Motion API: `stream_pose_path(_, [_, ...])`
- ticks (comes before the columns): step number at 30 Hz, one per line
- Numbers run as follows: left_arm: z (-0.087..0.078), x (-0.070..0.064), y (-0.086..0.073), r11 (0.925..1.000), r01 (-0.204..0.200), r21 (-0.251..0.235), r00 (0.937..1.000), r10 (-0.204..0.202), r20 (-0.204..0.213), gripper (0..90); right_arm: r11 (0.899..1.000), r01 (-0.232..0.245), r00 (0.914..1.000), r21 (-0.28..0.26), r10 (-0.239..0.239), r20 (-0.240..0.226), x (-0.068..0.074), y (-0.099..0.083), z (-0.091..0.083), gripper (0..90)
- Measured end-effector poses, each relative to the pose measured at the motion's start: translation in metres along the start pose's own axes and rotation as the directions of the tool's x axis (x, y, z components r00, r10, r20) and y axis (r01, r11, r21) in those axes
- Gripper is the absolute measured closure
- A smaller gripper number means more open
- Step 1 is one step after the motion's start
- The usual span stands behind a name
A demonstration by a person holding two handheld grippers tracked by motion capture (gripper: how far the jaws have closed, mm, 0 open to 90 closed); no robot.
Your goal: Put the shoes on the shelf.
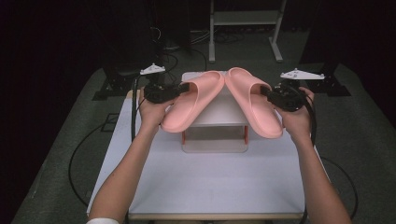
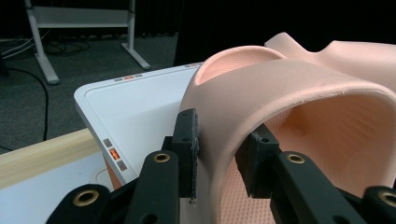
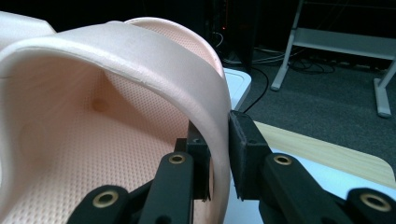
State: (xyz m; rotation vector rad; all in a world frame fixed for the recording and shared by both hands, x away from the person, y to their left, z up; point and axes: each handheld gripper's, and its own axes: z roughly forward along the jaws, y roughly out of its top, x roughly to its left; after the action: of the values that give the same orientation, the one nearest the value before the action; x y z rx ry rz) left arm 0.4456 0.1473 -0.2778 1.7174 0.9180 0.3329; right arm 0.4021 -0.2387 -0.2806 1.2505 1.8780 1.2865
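Note:
Two pink foam slides are held above a small white stand (image 1: 219,112) in the middle of the table. The left slide (image 1: 194,100) slants down toward the front left, and my left gripper (image 1: 180,88) is shut on the outer side of its strap (image 2: 261,93). The right slide (image 1: 252,100) slants down toward the front right, with my right gripper (image 1: 267,92) shut on the outer side of its strap (image 3: 154,51). The slides' far ends nearly touch above the stand. In each gripper view one jaw sits inside the strap and one outside.
The white table (image 1: 215,182) has a pale wooden edge (image 3: 327,149). The stand has orange legs (image 1: 184,136) and a flat white top (image 2: 135,102). Dark floor with cables (image 1: 79,154) surrounds the table. A grey metal frame (image 1: 245,21) stands behind it.

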Motion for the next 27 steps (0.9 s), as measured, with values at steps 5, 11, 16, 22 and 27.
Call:
stream_pose_path(5, [0.004,0.004,0.0,0.9999,0.015,0.001,0.9999,-0.015,-0.009,70.1,1.0,-0.005,1.0,0.008,0.005,0.004,-0.001,0.003,0.007,78.1])
stream_pose_path(11, [0.008,0.008,0.0,0.9994,0.033,0.002,0.9992,-0.033,-0.02,69.4,1.0,-0.012,0.9999,0.021,0.012,0.008,-0.001,0.004,0.015,77.7])
stream_pose_path(16, [0.012,0.011,0.0,0.9988,0.049,0.005,0.9984,-0.049,-0.027,68.7,0.999,-0.018,0.9998,0.029,0.018,0.009,-0.001,0.005,0.021,77.3])
stream_pose_path(22, [0.015,0.013,0.0,0.998,0.062,0.009,0.9975,-0.061,-0.035,67.6,0.999,-0.026,0.9995,0.04,0.025,0.017,0.0,0.006,0.026,76.8])
stream_pose_path(27, [0.015,0.013,0.001,0.9972,0.075,-0.005,0.9965,-0.075,-0.037,66.4,0.999,-0.021,0.9995,0.04,0.02,0.025,0.002,0.009,0.028,76.4])
